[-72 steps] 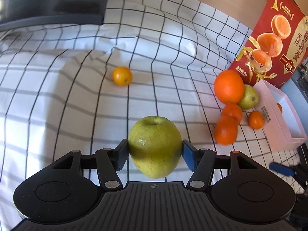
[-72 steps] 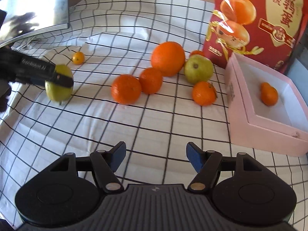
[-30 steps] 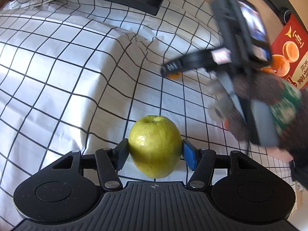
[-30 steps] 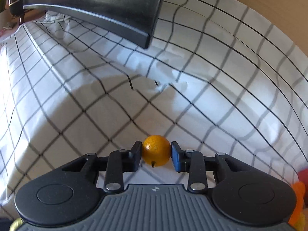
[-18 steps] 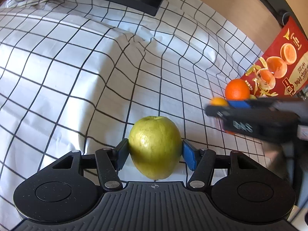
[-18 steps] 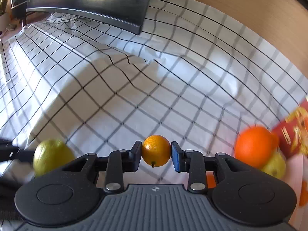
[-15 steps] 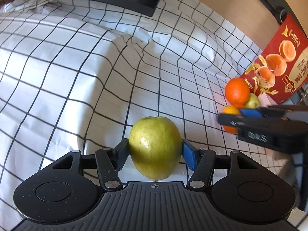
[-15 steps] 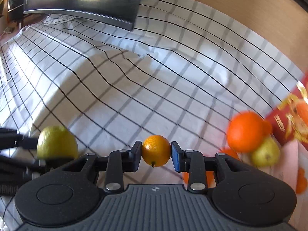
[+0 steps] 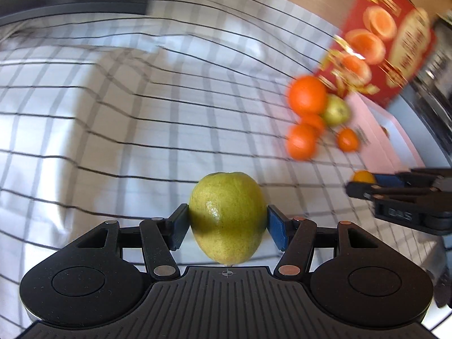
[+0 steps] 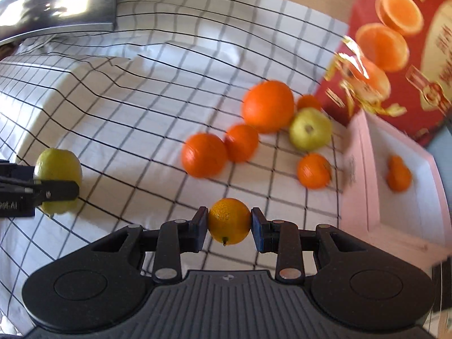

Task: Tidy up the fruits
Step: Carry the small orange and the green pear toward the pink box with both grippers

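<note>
Fruit in hand on both sides. Left gripper (image 9: 227, 222) is clamped on a green pear (image 9: 227, 217), blue pads pressed against its flanks, fruit held clear above the checked cloth (image 9: 141, 107). Right gripper (image 10: 229, 225) is closed narrowly on a small orange kumquat (image 10: 229, 221), stem end pointing down. On the cloth ahead: one large orange (image 10: 267, 106), four smaller tangerines around it, the nearest two (image 10: 204, 154) touching, and a second green pear (image 10: 310, 128) against the large orange. Just right of that cluster stands an open pink box (image 10: 364, 175) with orange fruit (image 10: 399, 174) inside. Behind the box leans a red printed bag (image 10: 401, 42). A dark monitor (image 10: 56, 2) sits at the far left. Left view heavily motion-blurred.
</note>
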